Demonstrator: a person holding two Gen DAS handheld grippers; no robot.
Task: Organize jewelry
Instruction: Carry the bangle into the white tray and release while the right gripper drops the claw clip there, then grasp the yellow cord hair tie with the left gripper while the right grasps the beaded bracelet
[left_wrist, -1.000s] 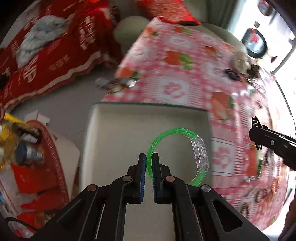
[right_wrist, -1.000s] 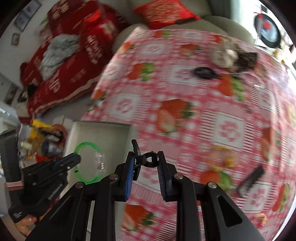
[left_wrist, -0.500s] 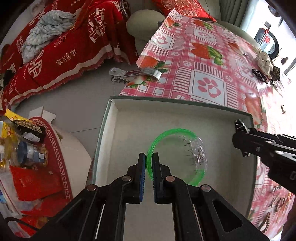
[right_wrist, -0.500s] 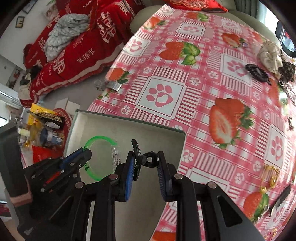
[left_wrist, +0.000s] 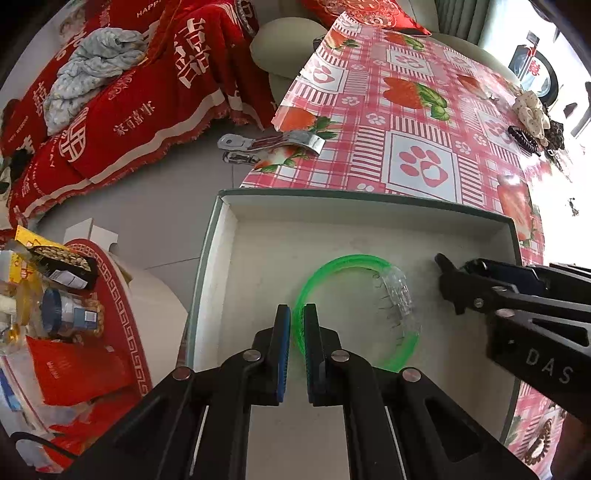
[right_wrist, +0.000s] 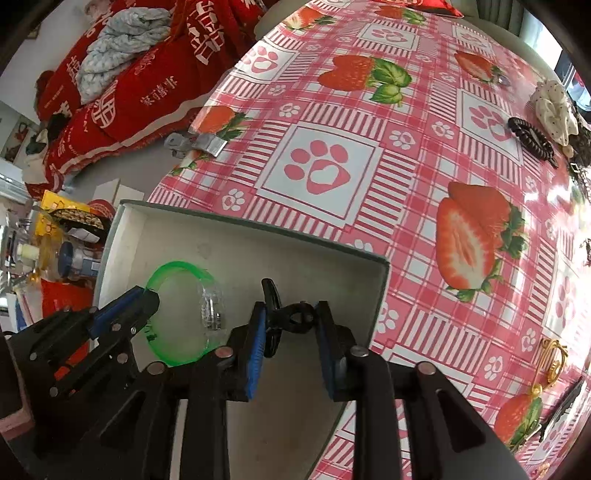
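Over box (left_wrist: 221, 258) | left gripper (left_wrist: 297, 317) – green bracelet (left_wrist: 332, 264) – clear segment (left_wrist: 399, 291) rightward

1 bangle (left_wrist: 354, 314), 1 box (left_wrist: 369, 195), 2 grippers (left_wrist: 297, 321) (right_wrist: 291, 321)

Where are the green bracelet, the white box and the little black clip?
green bracelet (left_wrist: 345, 260): left wrist view, top of band.
white box (left_wrist: 229, 221): left wrist view, left wall.
black clip (right_wrist: 295, 319): right wrist view, its ring.

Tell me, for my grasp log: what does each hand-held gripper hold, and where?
Left hand-held gripper pinches the green bracelet on its band; right hand-held gripper grips the black clip across its body.
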